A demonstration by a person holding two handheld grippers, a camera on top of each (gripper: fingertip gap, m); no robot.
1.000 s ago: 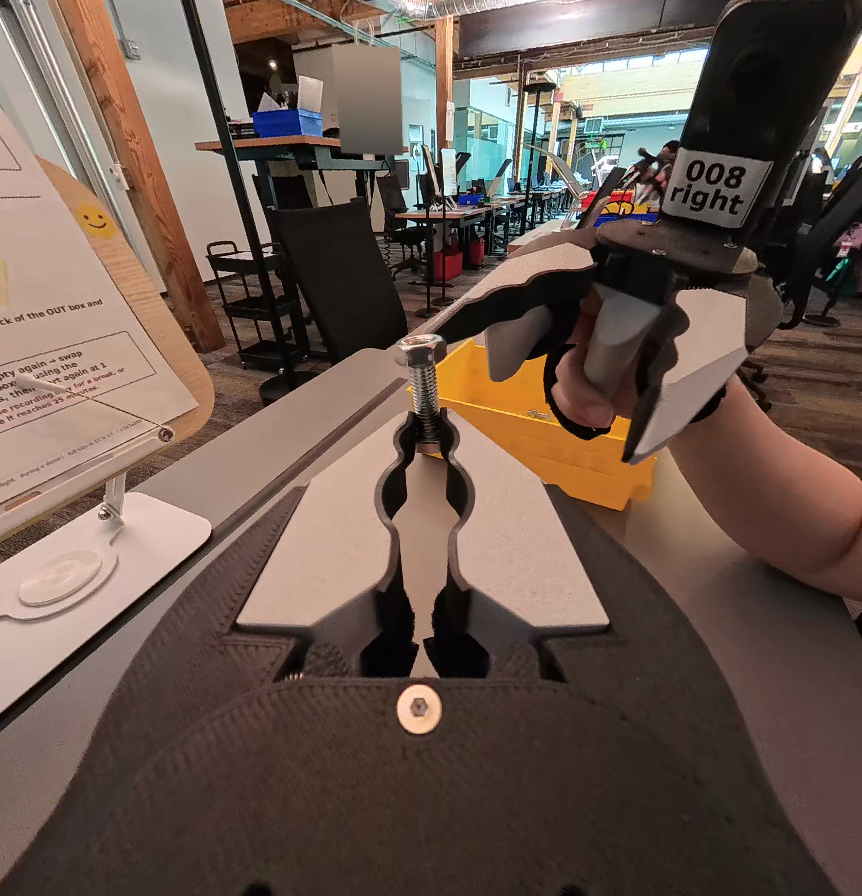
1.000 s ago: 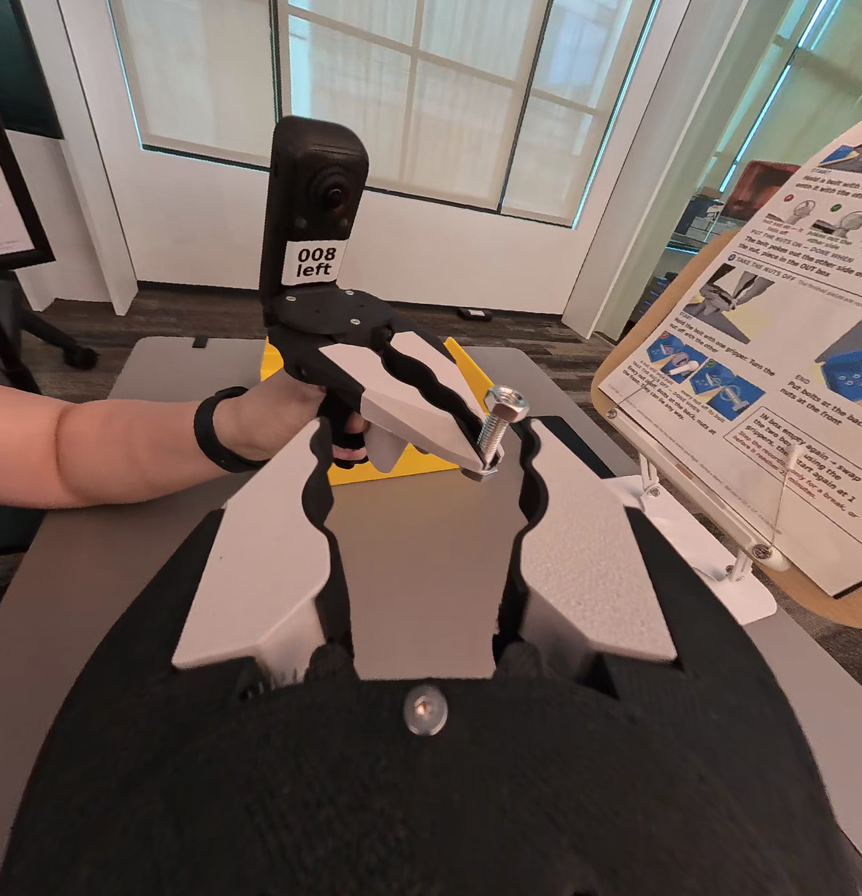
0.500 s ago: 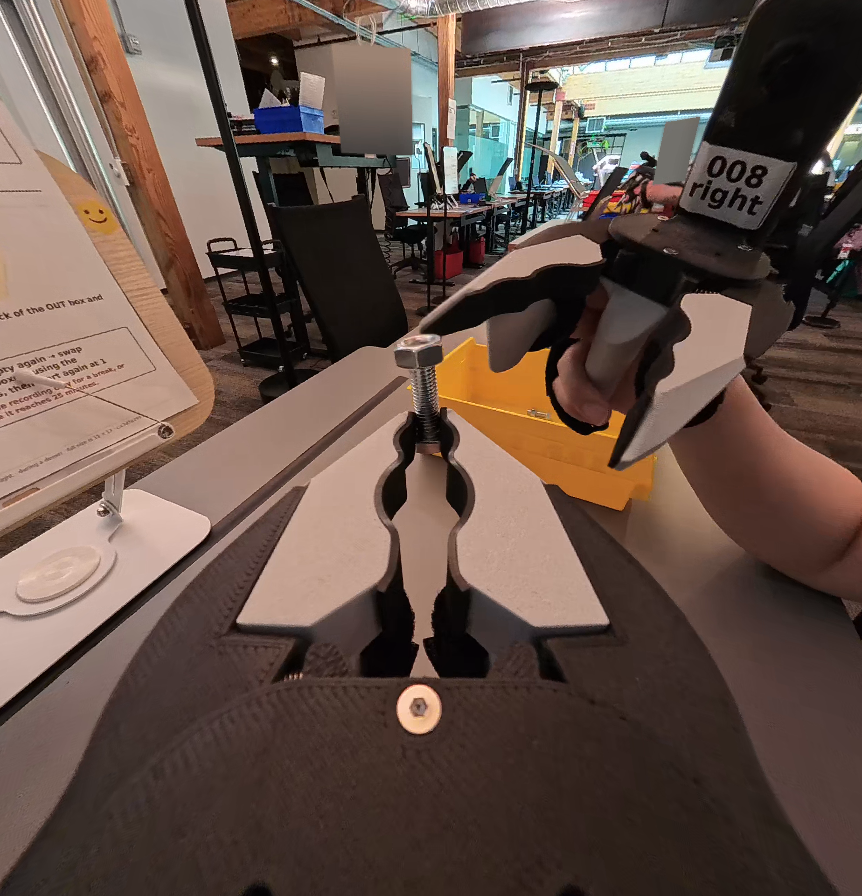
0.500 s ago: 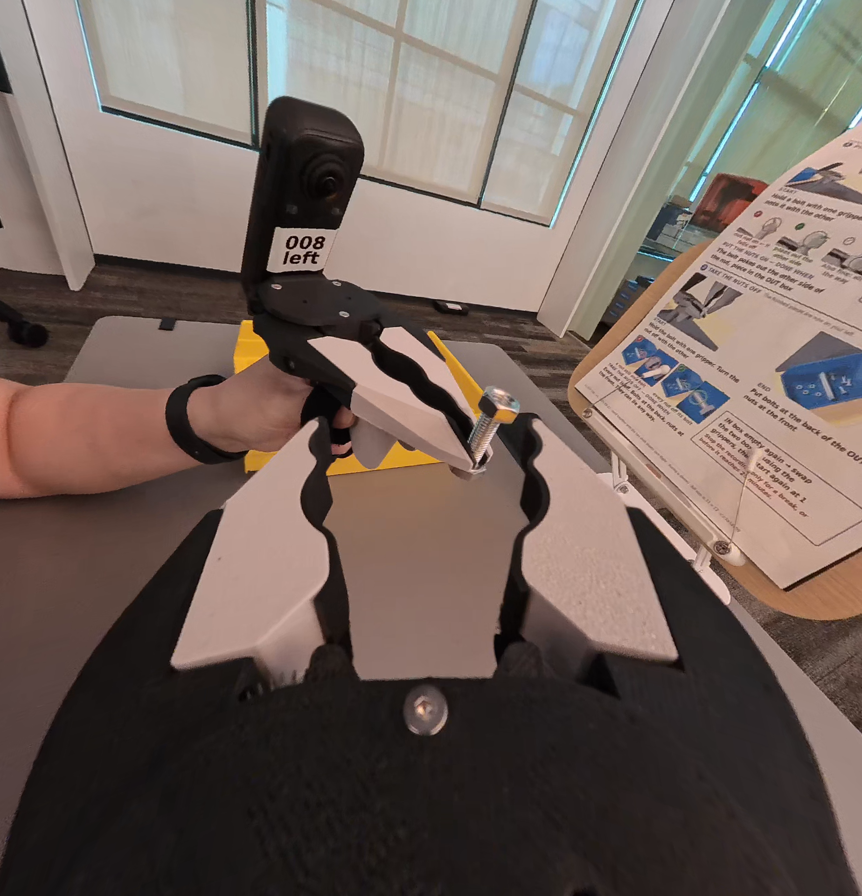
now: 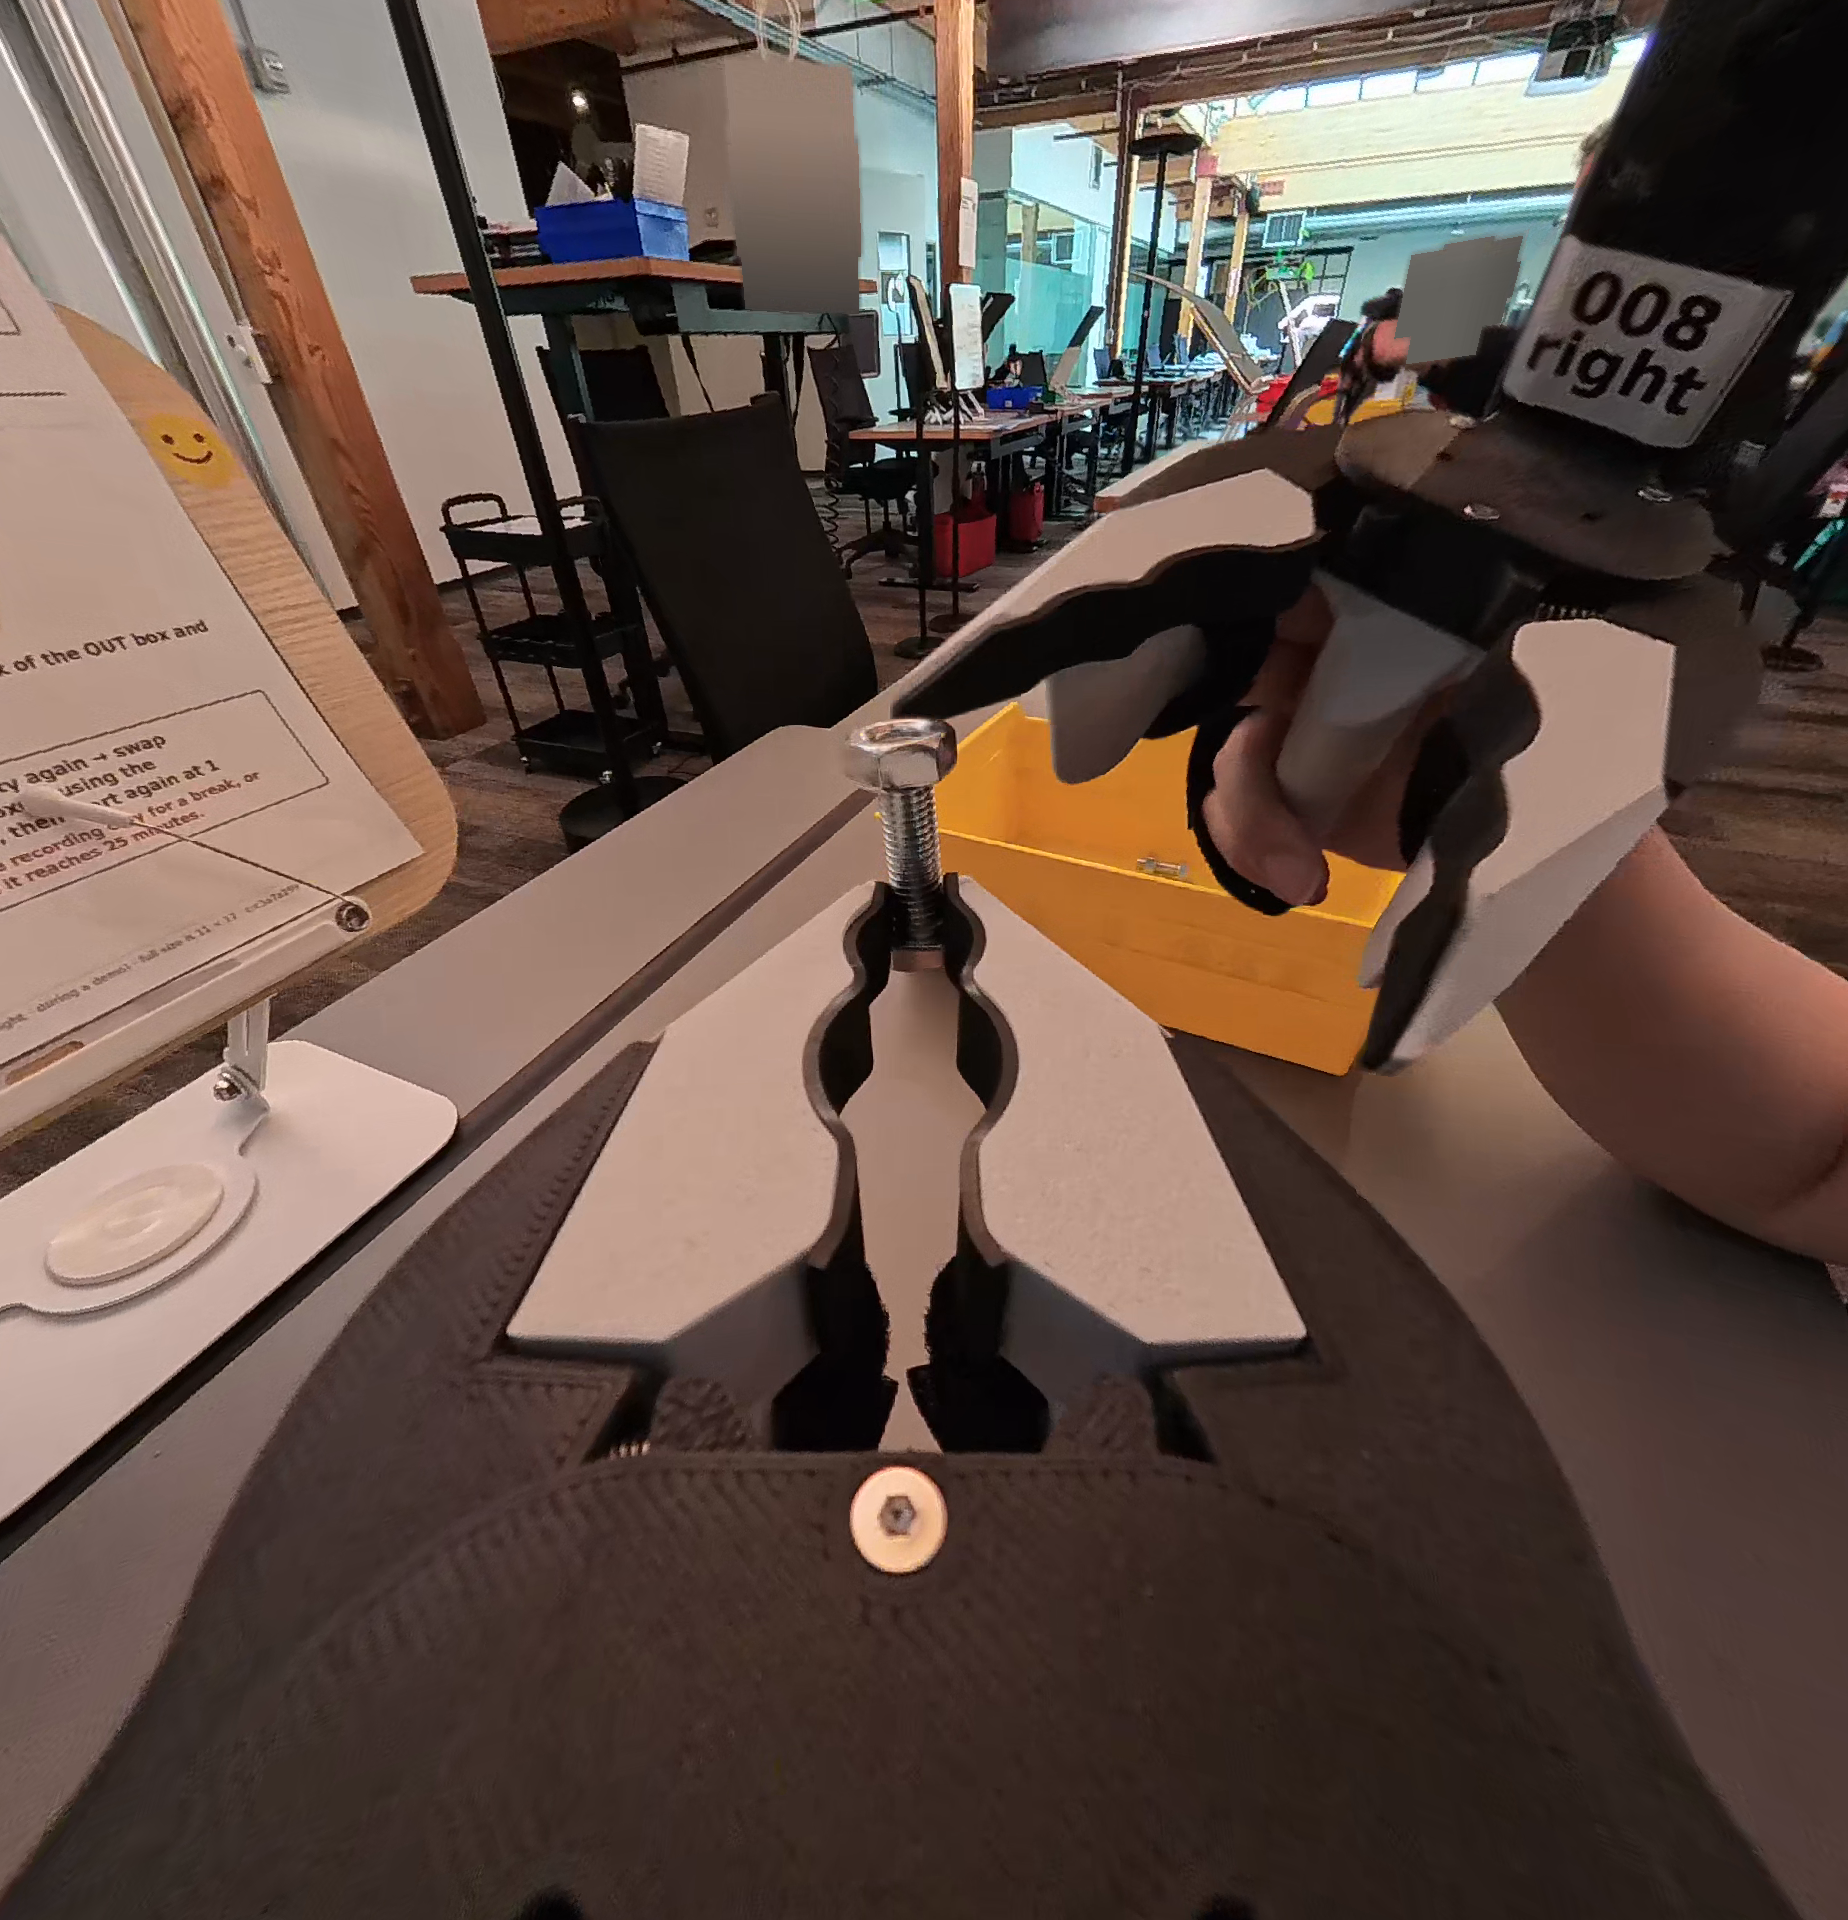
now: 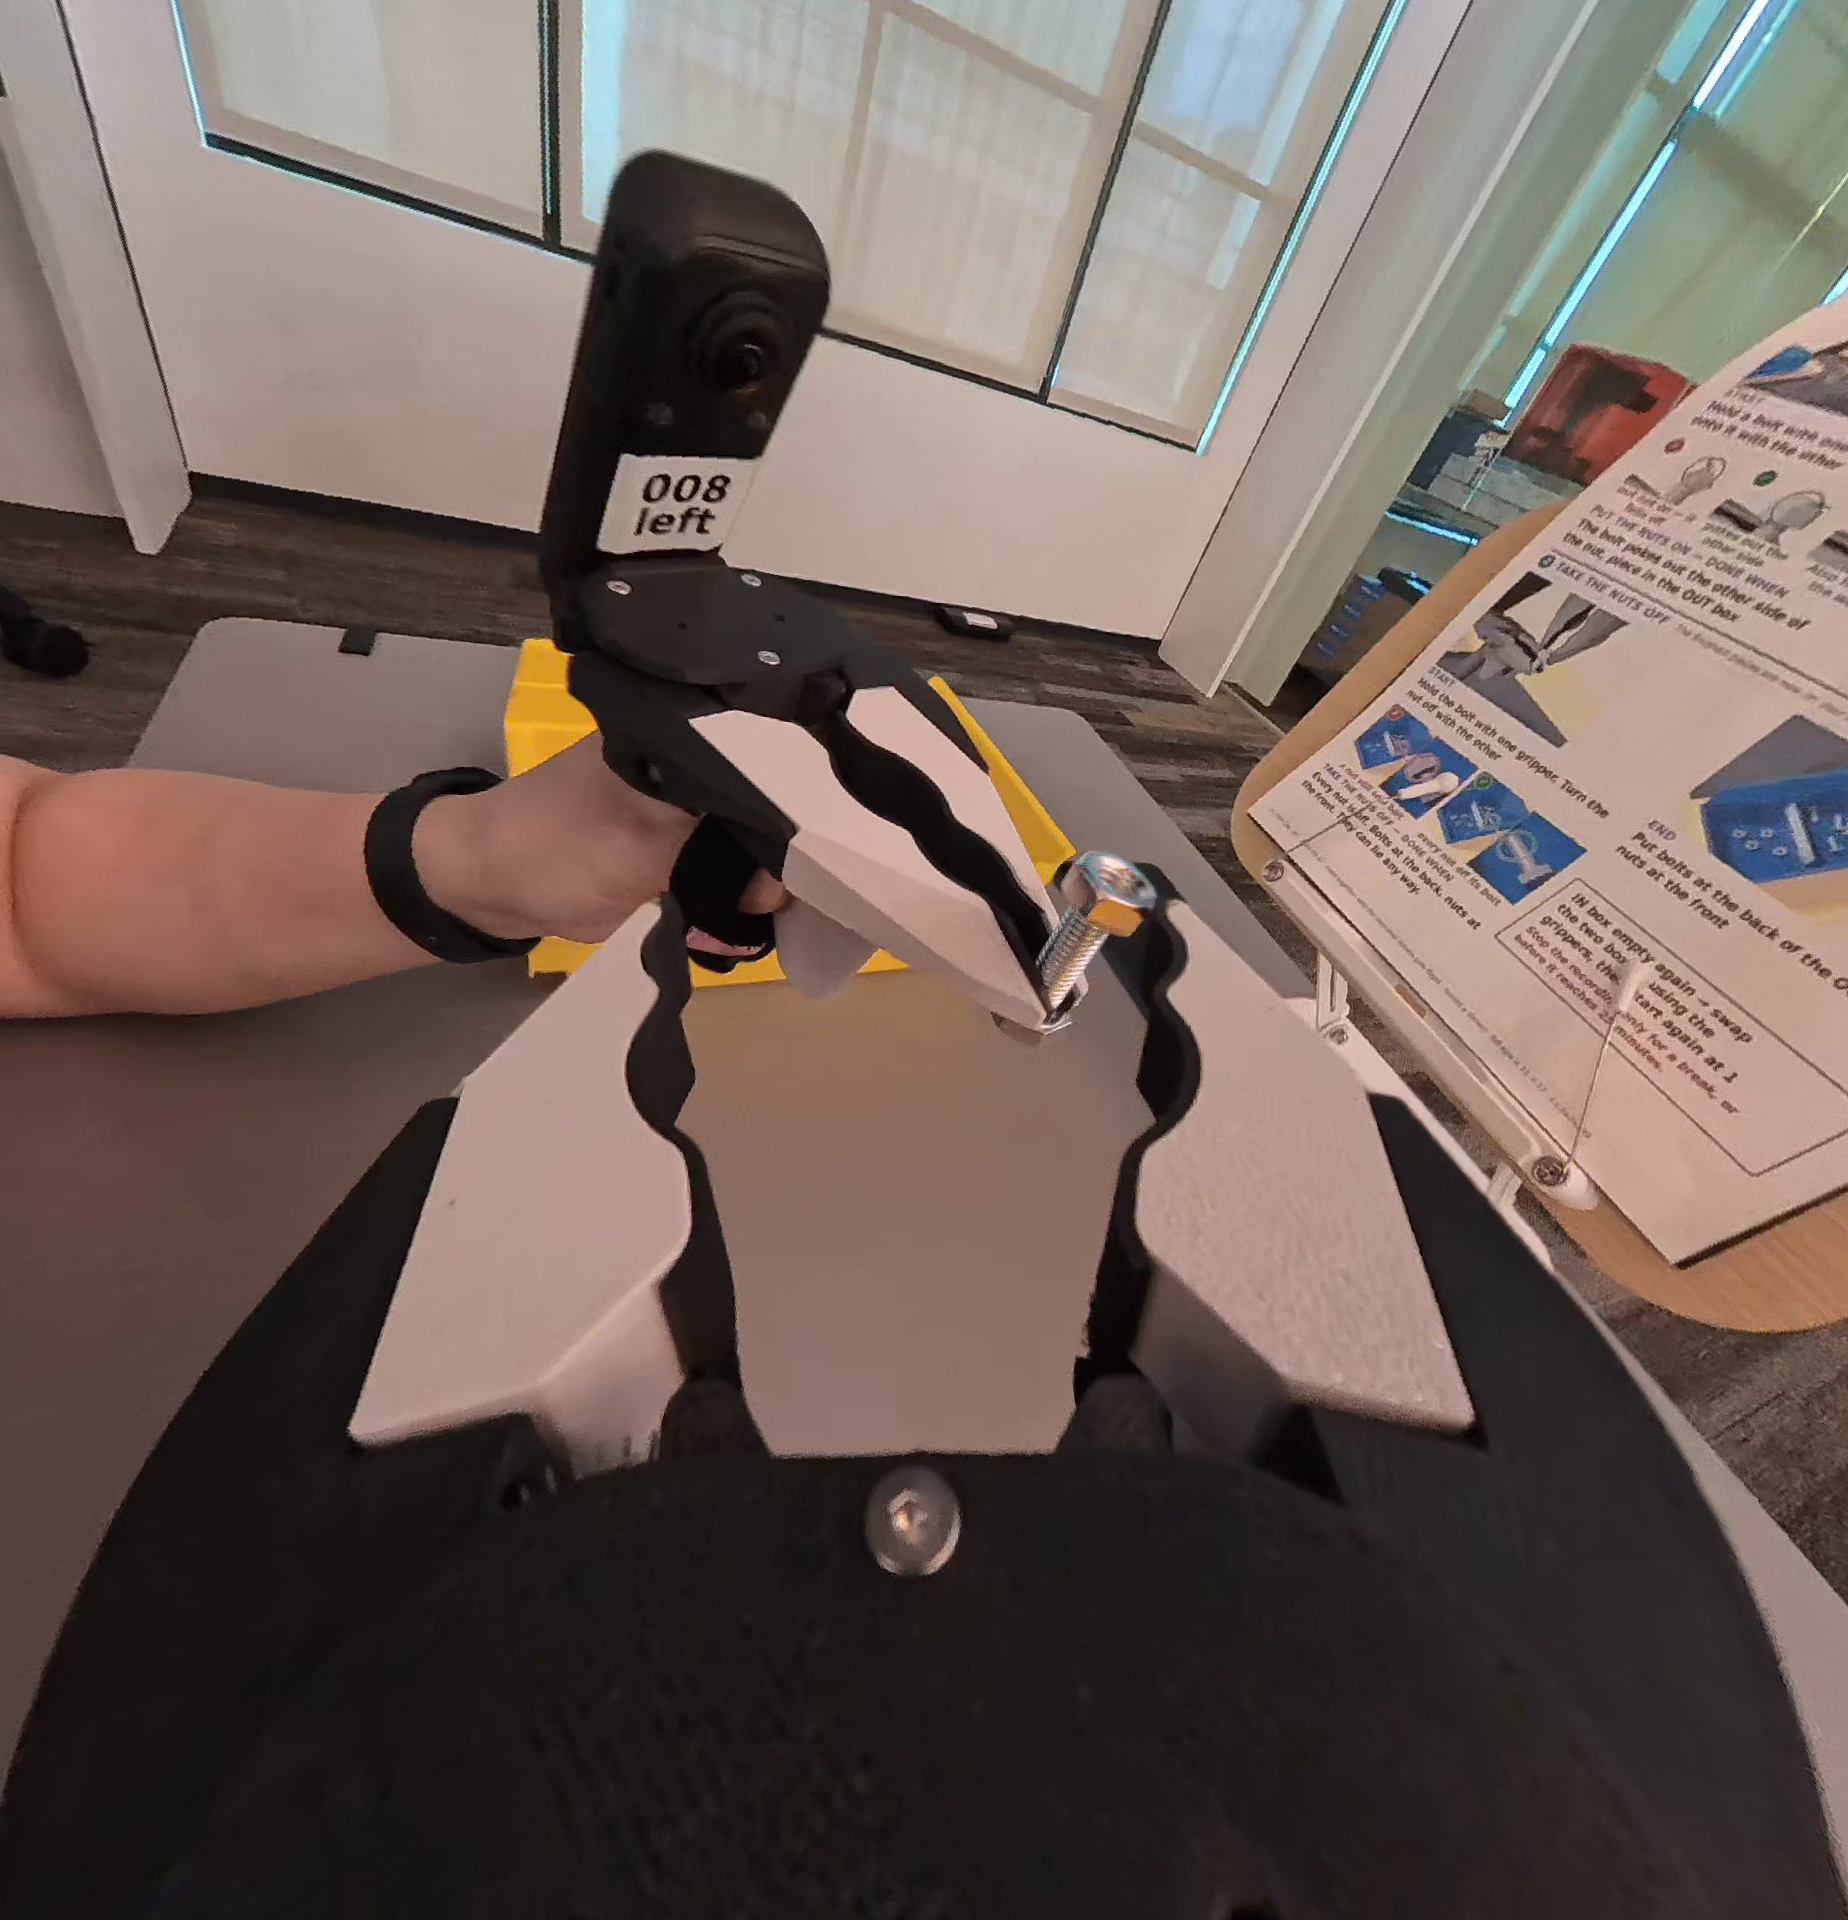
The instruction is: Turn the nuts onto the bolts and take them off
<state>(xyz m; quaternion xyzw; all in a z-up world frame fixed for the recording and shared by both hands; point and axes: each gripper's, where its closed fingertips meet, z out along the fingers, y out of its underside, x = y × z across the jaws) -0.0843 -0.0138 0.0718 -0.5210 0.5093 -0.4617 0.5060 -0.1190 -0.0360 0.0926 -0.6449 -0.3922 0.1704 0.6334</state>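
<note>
The grey table (image 5: pixel 1522 1299) is carrying a yellow bin (image 5: pixel 1190 935) at its far side and an instruction sheet on a stand (image 6: pixel 1626 883) along one edge, with 1 small fastener lying inside the bin. Over the table, the left gripper (image 5: pixel 912 940) is keeping its fingers clamped together on the threaded end of the bolt (image 5: pixel 904 821), which is standing nearly upright with its hex head on top; something metallic is sitting at the grip point below, but whether it is a nut cannot be told. The right gripper (image 6: pixel 915 997) is holding its fingers wide apart and empty. Compared with 1 second ago, it is sitting closer: 1 finger (image 5: pixel 1107 613) is now hovering just above the bolt head, and in the right wrist view the bolt is lying just inside the right finger. That suggests the right gripper is closing in to grasp and turn.
</note>
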